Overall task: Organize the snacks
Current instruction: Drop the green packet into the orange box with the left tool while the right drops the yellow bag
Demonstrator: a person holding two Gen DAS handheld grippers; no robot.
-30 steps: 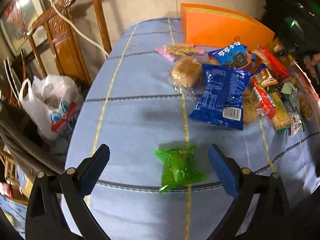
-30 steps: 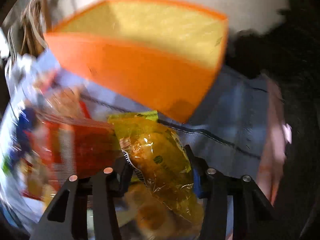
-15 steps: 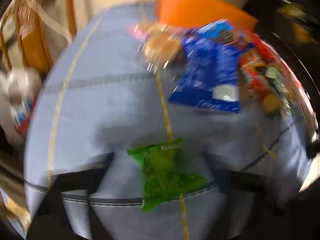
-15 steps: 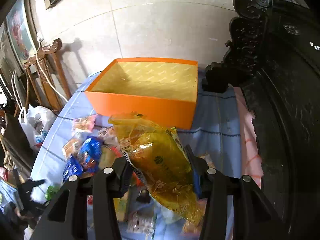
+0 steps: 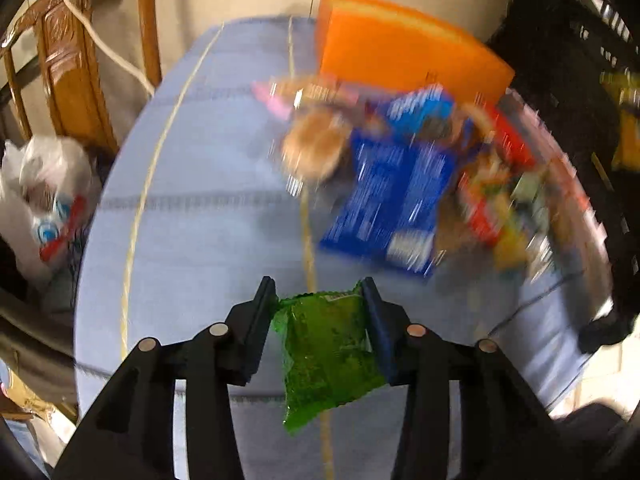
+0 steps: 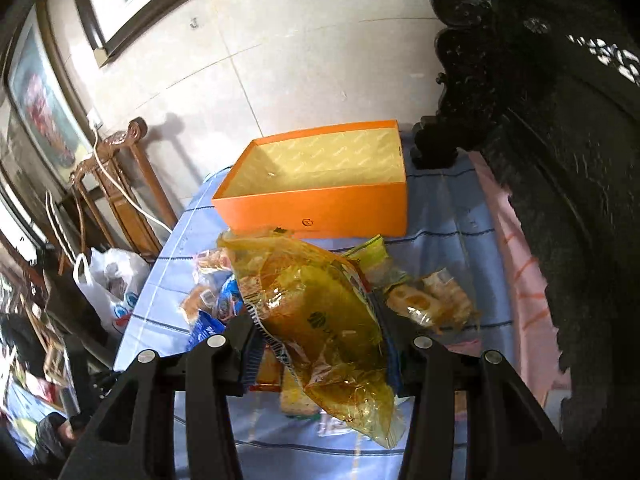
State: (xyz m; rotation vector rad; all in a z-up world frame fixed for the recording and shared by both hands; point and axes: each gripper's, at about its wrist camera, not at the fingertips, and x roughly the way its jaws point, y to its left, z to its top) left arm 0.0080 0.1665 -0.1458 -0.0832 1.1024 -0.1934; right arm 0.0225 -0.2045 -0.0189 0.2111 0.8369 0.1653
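My left gripper [image 5: 318,292] is shut on a small green snack packet [image 5: 328,352], which hangs between the pads just above the blue striped tablecloth [image 5: 200,220]. Beyond it lies a blurred pile of snacks with a big blue packet [image 5: 392,200] in front. The open orange box [image 5: 400,52] stands at the table's far end. My right gripper [image 6: 316,320] is shut on a crinkled yellow transparent packet [image 6: 320,312], held in the air above the snack pile [image 6: 216,308]. From here the orange box [image 6: 320,208] shows nothing inside.
A clear packet of pastries [image 6: 432,300] lies right of the yellow one. A wooden chair [image 5: 68,60] and a white plastic bag [image 5: 44,200] stand left of the table. Dark carved furniture [image 6: 560,160] fills the right side.
My left gripper has closed from wide open onto the green packet and raised it off the cloth. My right gripper has risen and drawn back from the box with the yellow packet.
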